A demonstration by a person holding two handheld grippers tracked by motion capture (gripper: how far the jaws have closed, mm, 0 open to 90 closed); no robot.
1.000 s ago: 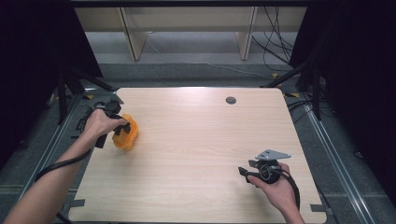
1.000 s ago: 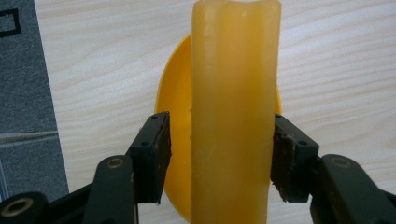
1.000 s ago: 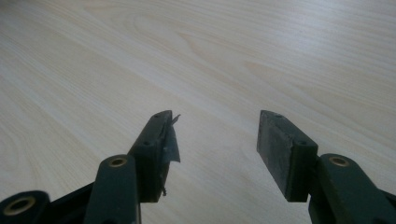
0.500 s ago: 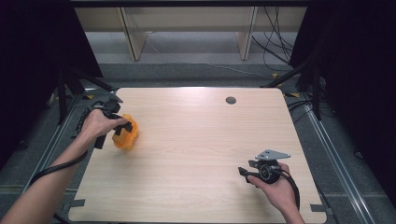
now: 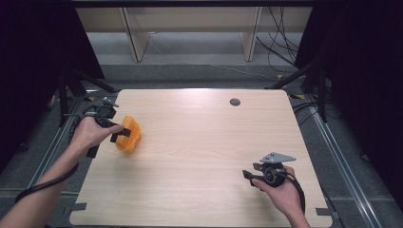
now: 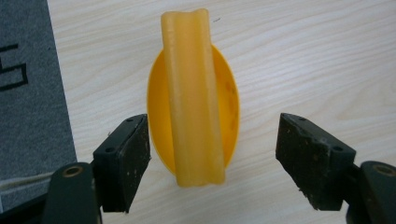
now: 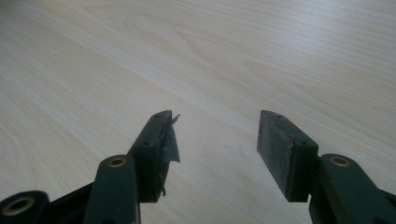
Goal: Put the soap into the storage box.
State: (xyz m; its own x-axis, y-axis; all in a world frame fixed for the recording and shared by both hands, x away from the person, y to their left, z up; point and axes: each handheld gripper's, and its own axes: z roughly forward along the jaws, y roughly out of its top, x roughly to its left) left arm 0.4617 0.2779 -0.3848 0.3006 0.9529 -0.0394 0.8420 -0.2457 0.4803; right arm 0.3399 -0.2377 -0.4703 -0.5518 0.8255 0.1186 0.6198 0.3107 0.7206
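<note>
**An orange scoop between wide jaws**

A light wooden desk (image 5: 199, 156) has an orange scoop (image 5: 129, 135) near its left edge. In the left gripper view the scoop (image 6: 194, 100) shows a round orange bowl with a long, pale yellow handle lying across the middle of it. I cannot tell if anything is inside the bowl, because the handle side faces the camera.

The left gripper (image 5: 122, 133) is at the scoop, held by the person's left hand (image 5: 90, 133). In its own view the left gripper (image 6: 212, 163) has its jaws spread wide, one on each side of the scoop. Neither jaw touches it. The left jaw is just beside the bowl's rim, and the right jaw is farther off.

The right gripper (image 5: 252, 176) is near the desk's front right corner, well apart from the scoop, in the person's right hand (image 5: 283, 192). In its own view the right gripper (image 7: 215, 140) is spread apart too, with bare desk between its jaws. A bit of torn padding sticks out from its left jaw.

A small dark round hole (image 5: 235, 101) sits near the far edge of the desk.
</note>
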